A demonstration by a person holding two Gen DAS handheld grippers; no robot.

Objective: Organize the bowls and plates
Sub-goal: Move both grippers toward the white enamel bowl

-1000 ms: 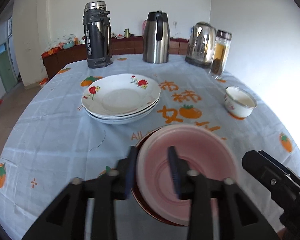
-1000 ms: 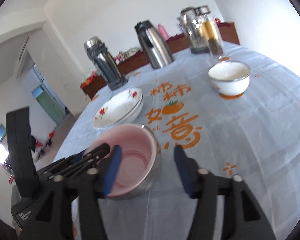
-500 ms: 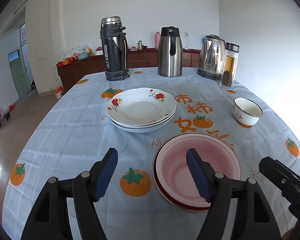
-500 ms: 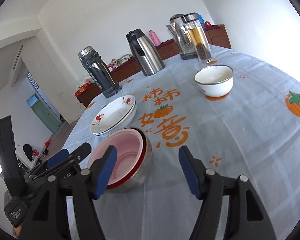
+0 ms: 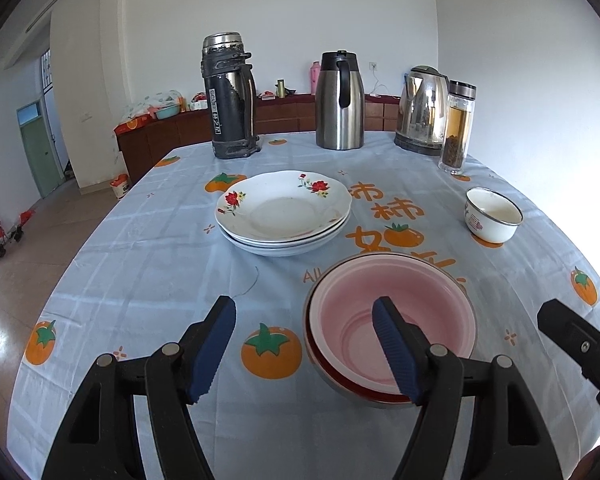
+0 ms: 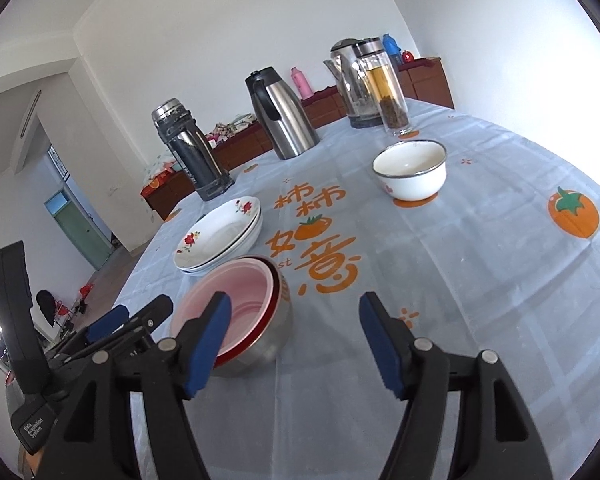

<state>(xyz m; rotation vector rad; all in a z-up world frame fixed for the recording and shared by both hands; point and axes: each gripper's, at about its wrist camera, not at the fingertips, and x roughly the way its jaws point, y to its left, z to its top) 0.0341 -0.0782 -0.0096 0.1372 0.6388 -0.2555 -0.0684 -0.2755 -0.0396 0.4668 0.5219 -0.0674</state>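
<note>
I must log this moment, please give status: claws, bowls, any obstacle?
Left claw and right claw open, holding nothing. Pink bowl nested in steel bowl; white bowl apart. No obstacle between.

A round table (image 5: pixel 112 280) is covered by a pale blue cloth printed with orange persimmons and orange characters. Along its far side a dark thermos (image 5: pixel 230 96), a steel carafe (image 5: pixel 339 102), an electric kettle (image 5: pixel 422 110) and a glass tea bottle (image 5: pixel 457 128) are stood upright, well apart from the dishes. Near the middle a stack of white flowered plates (image 5: pixel 284 212) is set, a small white bowl (image 5: pixel 493 220) is placed off to the right, and a pink bowl (image 5: pixel 392 320) is nested in a red-rimmed metal bowl (image 6: pixel 260 350) at the near side.
</note>
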